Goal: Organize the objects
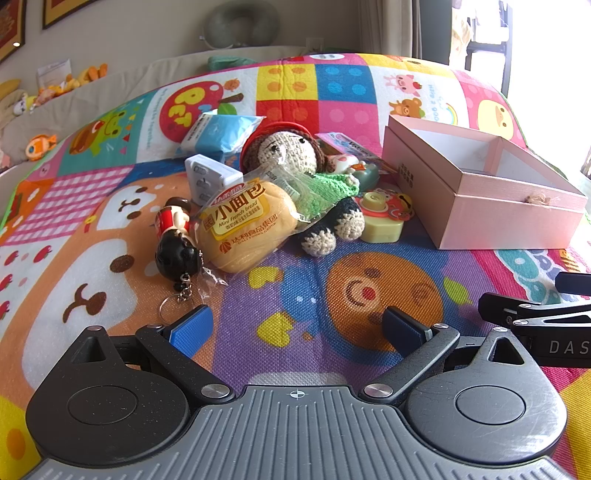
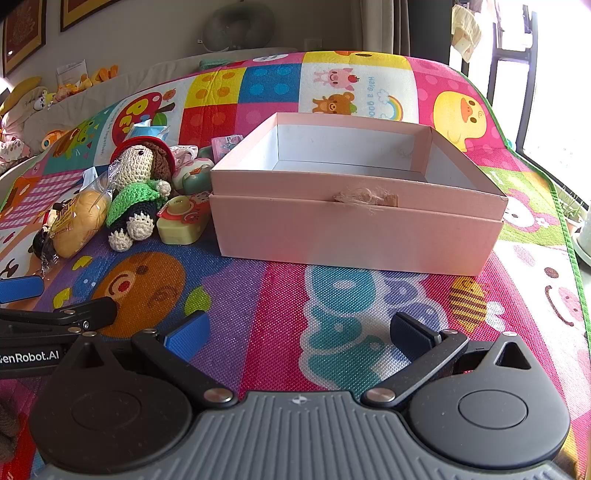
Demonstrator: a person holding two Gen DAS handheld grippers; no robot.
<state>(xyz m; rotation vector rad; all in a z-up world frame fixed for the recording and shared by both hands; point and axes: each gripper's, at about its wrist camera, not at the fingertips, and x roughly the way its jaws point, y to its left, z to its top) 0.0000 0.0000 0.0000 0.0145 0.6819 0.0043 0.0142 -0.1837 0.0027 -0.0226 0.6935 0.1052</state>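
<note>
A heap of small things lies on a colourful play mat [image 1: 295,280]: a wrapped mini French bread [image 1: 242,229], a crochet doll [image 1: 295,155] in green, a figurine keychain [image 1: 175,240], a white plug adapter [image 1: 207,179], a blue tissue pack [image 1: 218,134] and a green toy camera [image 1: 380,219]. An open, empty pink box [image 2: 354,229] stands to their right. My left gripper [image 1: 295,330] is open and empty, short of the heap. My right gripper [image 2: 299,332] is open and empty in front of the box.
Plush toys [image 2: 44,99] lie along the back left beyond the mat. A grey neck pillow [image 1: 242,26] rests against the far wall. A window is at the right edge. The other gripper's fingers [image 1: 517,310] show low at the right of the left wrist view.
</note>
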